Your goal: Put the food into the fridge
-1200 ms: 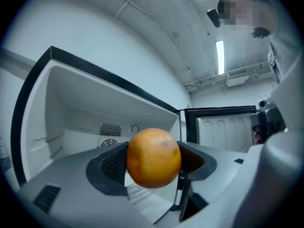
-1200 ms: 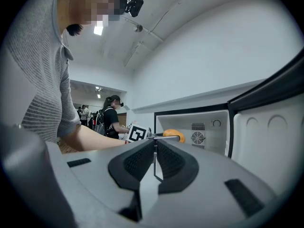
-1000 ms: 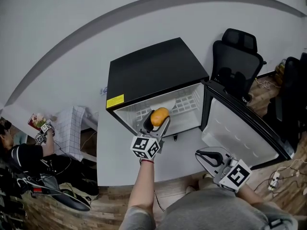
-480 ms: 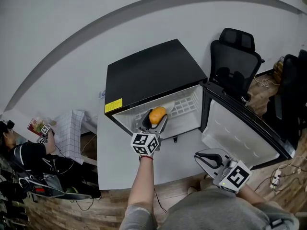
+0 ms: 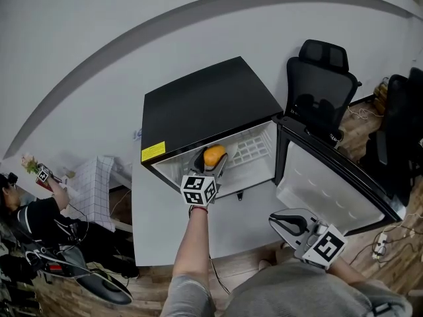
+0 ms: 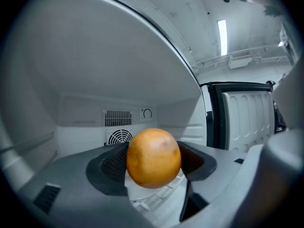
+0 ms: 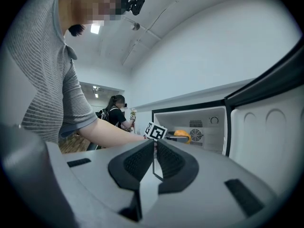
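Fridge (image 5: 205, 101) interior: left gripper (image 5: 211, 166), holding orange (image 6: 153, 158), now deeper inside fridge; right gripper (image 7: 155, 148) closed, empty, outside.

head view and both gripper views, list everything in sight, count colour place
fridge: 1, black outside, white inside, on the table, open
fridge door: 1, black edge, white lining, swung out to the right
wire shelf: 1, white, inside the fridge
yellow label: 1, on the fridge's front top edge, left
orange: 1, orange, inside the fridge, between the left jaws
table: 1, pale grey, under the fridge
office chair: 1, black, behind the door
checked cloth: 1, white, left of the table
other person: 1, black top, far left
left gripper: 1, grey, jaws closed on the orange
right gripper: 1, grey, low right, jaws together, empty
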The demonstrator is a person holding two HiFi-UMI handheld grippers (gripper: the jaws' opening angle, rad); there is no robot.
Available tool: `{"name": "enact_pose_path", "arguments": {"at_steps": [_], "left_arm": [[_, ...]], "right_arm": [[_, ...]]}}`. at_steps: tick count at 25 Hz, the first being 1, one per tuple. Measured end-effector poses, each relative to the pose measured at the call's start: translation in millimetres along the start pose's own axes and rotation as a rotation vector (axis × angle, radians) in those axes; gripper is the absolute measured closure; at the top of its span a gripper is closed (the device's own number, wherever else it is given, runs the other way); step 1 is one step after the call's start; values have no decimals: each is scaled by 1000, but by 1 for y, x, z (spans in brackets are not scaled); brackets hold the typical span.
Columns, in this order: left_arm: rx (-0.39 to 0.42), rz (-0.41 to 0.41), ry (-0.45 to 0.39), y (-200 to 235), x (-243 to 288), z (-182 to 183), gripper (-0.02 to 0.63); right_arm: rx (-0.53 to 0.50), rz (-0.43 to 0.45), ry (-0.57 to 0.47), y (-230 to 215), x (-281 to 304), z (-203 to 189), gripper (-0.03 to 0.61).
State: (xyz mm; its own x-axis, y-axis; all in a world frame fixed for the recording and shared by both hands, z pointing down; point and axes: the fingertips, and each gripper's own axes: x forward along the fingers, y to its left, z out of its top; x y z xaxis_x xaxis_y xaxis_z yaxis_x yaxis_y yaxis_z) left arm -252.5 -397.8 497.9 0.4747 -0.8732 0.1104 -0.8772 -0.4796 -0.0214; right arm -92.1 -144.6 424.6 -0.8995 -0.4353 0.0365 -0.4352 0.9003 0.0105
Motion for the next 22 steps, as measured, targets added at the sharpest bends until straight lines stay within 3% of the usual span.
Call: {"name": "enact_pose_path", "arguments": {"at_steps": [11, 22], "left_arm": [[82, 17, 100, 21, 31, -4, 290], [224, 56, 278, 29, 53, -30, 290]], "right_arm": [[-4, -14, 27, -2, -10, -3, 566], [-13, -20, 26, 2, -18, -3, 566]]}}
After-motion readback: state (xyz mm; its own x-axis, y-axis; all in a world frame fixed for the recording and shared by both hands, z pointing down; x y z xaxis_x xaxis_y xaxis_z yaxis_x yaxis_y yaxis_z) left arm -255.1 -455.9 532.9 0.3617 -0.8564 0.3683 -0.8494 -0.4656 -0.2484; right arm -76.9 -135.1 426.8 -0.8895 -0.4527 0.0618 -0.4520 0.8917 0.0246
